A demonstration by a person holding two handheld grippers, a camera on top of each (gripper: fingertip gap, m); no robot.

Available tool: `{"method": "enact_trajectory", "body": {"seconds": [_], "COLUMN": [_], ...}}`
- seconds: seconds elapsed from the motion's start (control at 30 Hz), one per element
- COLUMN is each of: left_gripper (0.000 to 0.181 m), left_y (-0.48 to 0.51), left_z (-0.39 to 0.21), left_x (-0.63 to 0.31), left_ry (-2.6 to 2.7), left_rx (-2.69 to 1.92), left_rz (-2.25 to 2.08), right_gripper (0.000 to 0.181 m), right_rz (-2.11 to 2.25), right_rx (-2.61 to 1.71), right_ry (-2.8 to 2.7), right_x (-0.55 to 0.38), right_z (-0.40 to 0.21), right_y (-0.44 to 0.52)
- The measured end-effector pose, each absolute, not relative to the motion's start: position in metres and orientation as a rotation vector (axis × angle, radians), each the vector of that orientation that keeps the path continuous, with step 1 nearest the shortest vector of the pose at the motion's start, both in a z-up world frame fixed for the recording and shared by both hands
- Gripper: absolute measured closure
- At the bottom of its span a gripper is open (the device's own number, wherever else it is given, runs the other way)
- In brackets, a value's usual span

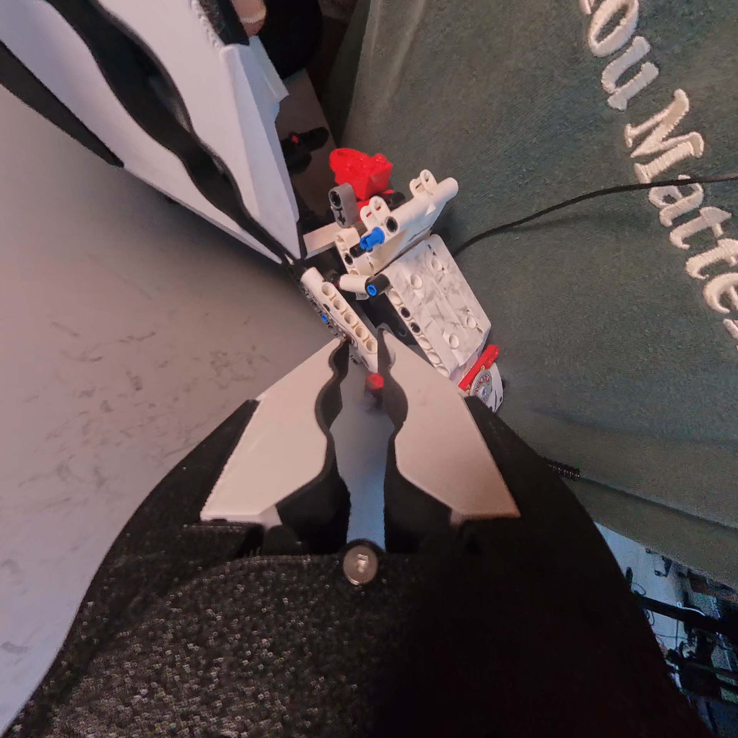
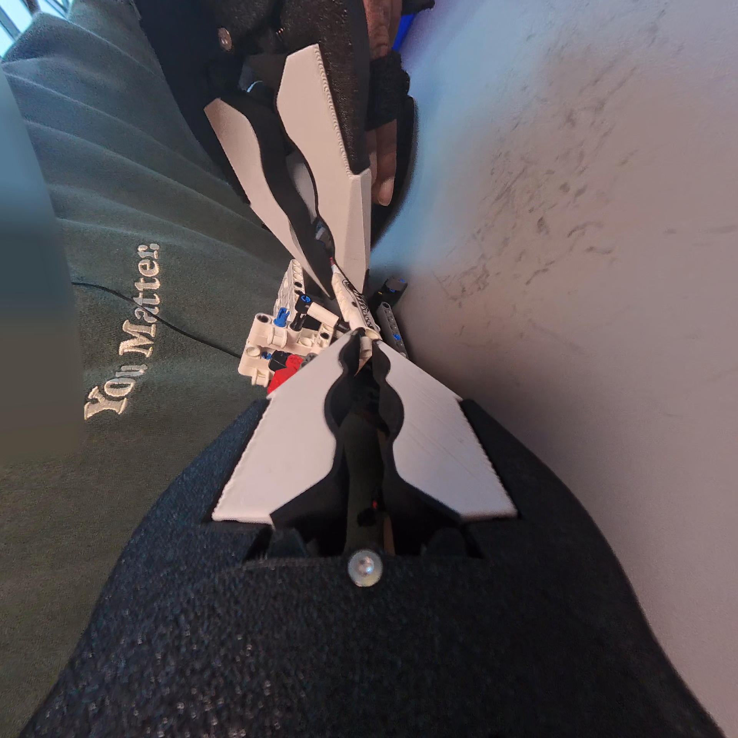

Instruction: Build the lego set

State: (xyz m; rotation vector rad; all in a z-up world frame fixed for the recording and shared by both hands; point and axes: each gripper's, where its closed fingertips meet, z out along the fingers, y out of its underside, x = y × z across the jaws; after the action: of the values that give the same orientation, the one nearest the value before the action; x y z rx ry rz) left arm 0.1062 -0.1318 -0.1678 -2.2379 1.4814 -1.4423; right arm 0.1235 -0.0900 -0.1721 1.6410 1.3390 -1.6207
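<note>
A partly built lego model [image 1: 435, 303], with a white panel, white beams, blue pins, a grey connector and a red piece [image 1: 359, 167] on top, is held up between both grippers close to a person's green sweatshirt. My left gripper [image 1: 361, 339] is shut on the model's long white holed beam [image 1: 347, 319]. My right gripper [image 2: 364, 337] is shut on a white part of the model [image 2: 279, 339] from the opposite end. In the left wrist view the right gripper [image 1: 293, 259] comes in from the upper left. In the right wrist view the left gripper [image 2: 345, 289] comes in from above.
The pale marbled table [image 1: 120, 319] lies beside the model. A small red and black piece [image 1: 374, 383] lies on it between my left fingers. Loose black parts [image 1: 303, 143] lie farther off. The green sweatshirt [image 1: 559, 279], with a black cord across it, fills one side. Spacing between my two grippers at the tips: around 5 centimeters.
</note>
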Motion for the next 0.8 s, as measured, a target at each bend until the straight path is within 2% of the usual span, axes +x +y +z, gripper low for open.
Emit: {"method": "enact_trajectory", "body": {"seconds": [0.17, 0.3, 0.5, 0.8], "left_gripper": [0.168, 0.165, 0.156, 0.160], "left_y": [-0.137, -0.137, -0.123, -0.120], "left_z": [-0.164, -0.172, -0.177, -0.175], "left_x": [0.106, 0.106, 0.102, 0.116], "left_ry": [1.541, 1.396, 1.313, 1.437], "left_rx": [-2.097, -2.162, -2.213, -2.077], "left_rz": [-1.588, -1.669, -1.441, -1.304], "right_gripper": [0.178, 0.176, 0.169, 0.172], "right_rz": [-1.602, -1.599, -1.590, -1.565], "right_rx": [1.561, 1.605, 1.706, 1.759], "right_ry": [1.362, 1.399, 1.435, 1.371], "right_x": [0.128, 0.128, 0.126, 0.130], "right_z": [-0.168, -0.170, -0.175, -0.177], "right_y": [-0.099, -0.098, -0.096, -0.102]}}
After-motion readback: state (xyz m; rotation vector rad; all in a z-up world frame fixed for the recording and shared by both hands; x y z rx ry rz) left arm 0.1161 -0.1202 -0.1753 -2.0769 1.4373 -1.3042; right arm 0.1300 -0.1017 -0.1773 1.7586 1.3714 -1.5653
